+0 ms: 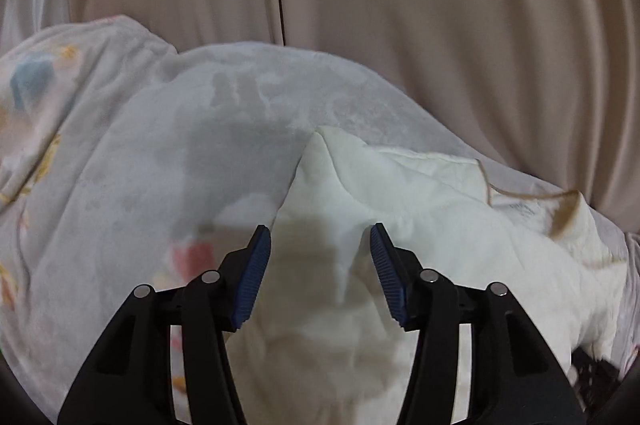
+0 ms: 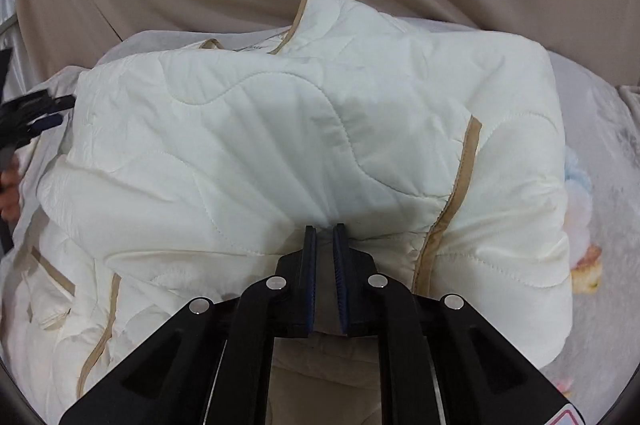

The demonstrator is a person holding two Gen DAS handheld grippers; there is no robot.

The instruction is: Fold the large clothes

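Note:
A white quilted garment (image 2: 304, 129) with tan piping lies bunched and partly folded on a pale flowered blanket (image 1: 132, 161). My right gripper (image 2: 324, 229) is at the garment's near edge, its jaws narrow. A pinch of white fabric sits between the tips, and creases fan out from them. My left gripper (image 1: 320, 237) hovers open over the garment's left part (image 1: 400, 209), its blue pads (image 1: 256, 277) wide apart with nothing pressed between them. It also shows in the right wrist view as the left gripper (image 2: 40, 113) at the far left edge.
Beige curtains (image 1: 400, 5) hang close behind the blanket. A hand (image 2: 10, 193) shows at the left edge of the right wrist view. Beige cloth (image 2: 320, 377) lies under my right gripper. Something dark (image 1: 592, 365) shows at the lower right of the left wrist view.

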